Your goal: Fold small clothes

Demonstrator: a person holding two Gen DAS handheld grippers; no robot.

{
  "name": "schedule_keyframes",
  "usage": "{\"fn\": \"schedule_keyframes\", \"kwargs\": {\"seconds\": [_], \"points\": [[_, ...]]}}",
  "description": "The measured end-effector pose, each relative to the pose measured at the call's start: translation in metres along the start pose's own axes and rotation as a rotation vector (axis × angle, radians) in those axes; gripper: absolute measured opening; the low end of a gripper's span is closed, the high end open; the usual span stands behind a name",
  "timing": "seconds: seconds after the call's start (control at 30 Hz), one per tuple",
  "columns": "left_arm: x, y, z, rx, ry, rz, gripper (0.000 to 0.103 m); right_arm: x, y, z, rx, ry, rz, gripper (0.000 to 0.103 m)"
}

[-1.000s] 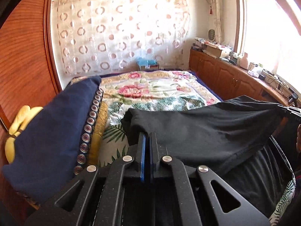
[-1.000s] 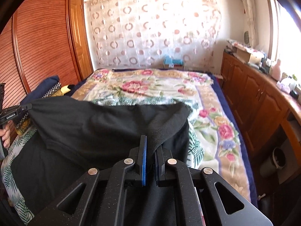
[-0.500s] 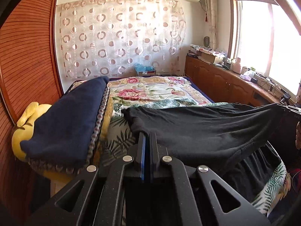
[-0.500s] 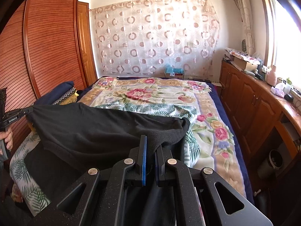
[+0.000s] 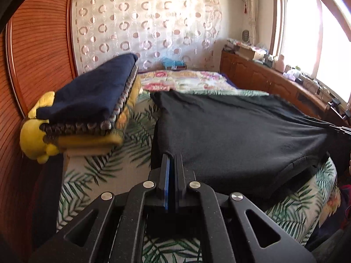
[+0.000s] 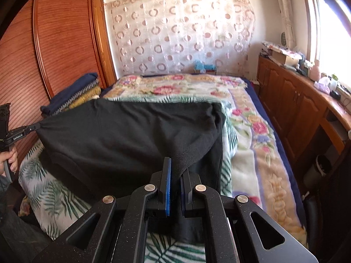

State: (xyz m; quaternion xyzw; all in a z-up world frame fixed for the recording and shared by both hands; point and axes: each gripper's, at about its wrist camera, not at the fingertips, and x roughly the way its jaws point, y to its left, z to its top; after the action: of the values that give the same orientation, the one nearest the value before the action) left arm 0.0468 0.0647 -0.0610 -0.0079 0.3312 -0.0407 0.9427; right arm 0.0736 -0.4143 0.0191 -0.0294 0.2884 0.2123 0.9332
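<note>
- Both grippers had carried the black garment [image 5: 237,131] lower, nearer the bed [image 6: 252,135]
- Left gripper [image 5: 172,160] and right gripper [image 6: 175,168] each pinched a corner
- Folding underway; next, lay it flat

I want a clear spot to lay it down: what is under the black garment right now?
Under the black garment lies the palm-leaf sheet, showing at its near edges. Whatever sits beneath its middle is covered.
</note>
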Motion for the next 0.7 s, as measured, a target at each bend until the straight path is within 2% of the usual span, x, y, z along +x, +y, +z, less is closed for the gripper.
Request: {"fn": "schedule_keyframes", "kwargs": {"seconds": [0.13, 0.27, 0.4, 0.5, 0.57, 0.7], "points": [[0.009, -0.001, -0.013, -0.004, 0.036, 0.006, 0.004, 0.016, -0.005, -0.012, 0.03, 0.042, -0.007, 0.006], [0.015, -0.003, -0.021, 0.003, 0.062, 0.014, 0.004, 0.022, -0.003, -0.007, 0.032, 0.054, -0.011, 0.006], [0.016, -0.002, -0.024, -0.016, 0.07, 0.012, 0.006, 0.023, 0.001, -0.002, 0.003, 0.066, -0.056, 0.015], [0.012, 0.0, -0.024, -0.018, 0.058, 0.012, 0.017, 0.013, 0.001, -0.001, 0.016, 0.061, -0.083, 0.035], [0.009, 0.003, -0.025, -0.021, 0.048, -0.003, 0.036, 0.006, 0.001, 0.003, 0.021, 0.036, -0.088, 0.036], [0.01, 0.01, -0.023, -0.042, 0.054, -0.025, 0.062, -0.007, 0.009, 0.007, 0.022, 0.0, -0.092, 0.04]]}}
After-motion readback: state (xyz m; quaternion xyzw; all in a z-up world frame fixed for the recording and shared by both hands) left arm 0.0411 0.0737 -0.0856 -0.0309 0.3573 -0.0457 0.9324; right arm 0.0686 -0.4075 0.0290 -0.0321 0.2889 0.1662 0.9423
